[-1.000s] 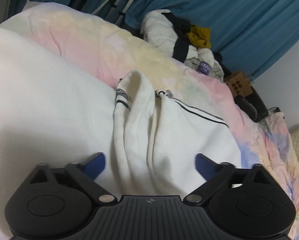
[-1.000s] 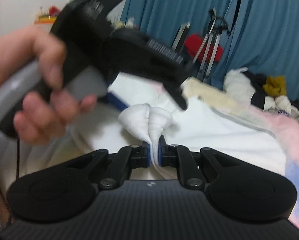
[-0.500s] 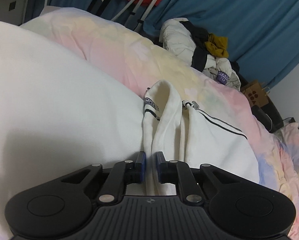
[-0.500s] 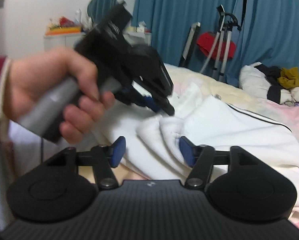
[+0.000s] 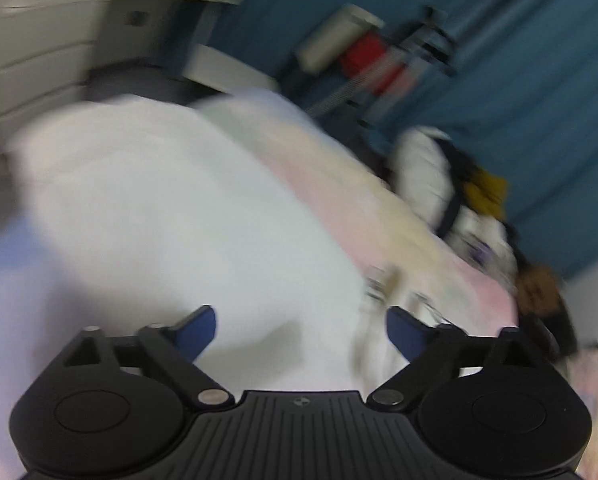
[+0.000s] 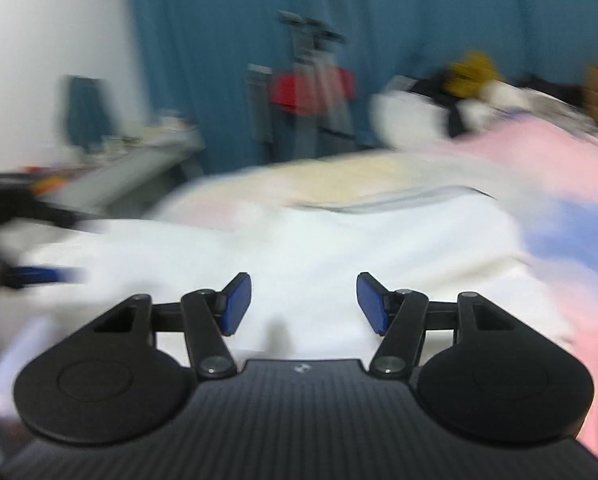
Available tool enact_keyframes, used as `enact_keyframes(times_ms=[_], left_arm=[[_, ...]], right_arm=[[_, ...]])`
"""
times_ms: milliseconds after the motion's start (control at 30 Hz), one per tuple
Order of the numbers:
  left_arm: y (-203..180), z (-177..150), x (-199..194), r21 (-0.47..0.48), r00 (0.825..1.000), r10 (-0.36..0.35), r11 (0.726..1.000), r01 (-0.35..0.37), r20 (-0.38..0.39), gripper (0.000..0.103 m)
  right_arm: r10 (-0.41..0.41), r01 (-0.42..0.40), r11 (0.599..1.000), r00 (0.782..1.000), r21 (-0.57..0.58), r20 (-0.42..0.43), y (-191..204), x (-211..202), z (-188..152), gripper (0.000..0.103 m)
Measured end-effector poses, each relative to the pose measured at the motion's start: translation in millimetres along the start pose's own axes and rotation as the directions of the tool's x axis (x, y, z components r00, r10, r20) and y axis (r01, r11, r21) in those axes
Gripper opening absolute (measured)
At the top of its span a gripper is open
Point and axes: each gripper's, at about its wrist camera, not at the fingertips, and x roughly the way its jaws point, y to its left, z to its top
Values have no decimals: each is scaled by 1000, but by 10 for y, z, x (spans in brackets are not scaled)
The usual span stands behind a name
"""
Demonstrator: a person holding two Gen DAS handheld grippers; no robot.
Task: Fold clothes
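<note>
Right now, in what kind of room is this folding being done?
Most likely a bedroom at home: a bed with a pastel bedspread, blue curtains behind it, and a pile of clothes at the far end. The pictures are blurred.

Left gripper spread wide, blue pads far apart, nothing between them, view tilted and blurred. Right gripper likewise parted, pads well apart, nothing held, pointing forward and level. At the far left of the right view, a dark blur, possibly the other gripper.
</note>
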Motion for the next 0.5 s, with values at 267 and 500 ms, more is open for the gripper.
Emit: enact_keyframes(times_ms=[267, 500], left_arm=[[1123, 221, -20, -343, 988, 71, 932, -115, -140, 102], [1702, 380, 250, -500, 998, 18, 865, -46, -60, 102]], right_arm=[[-96, 105, 991, 990, 84, -100, -162, 261, -159, 60], [-76, 88, 985, 994, 146, -80, -188, 18, -226, 60]])
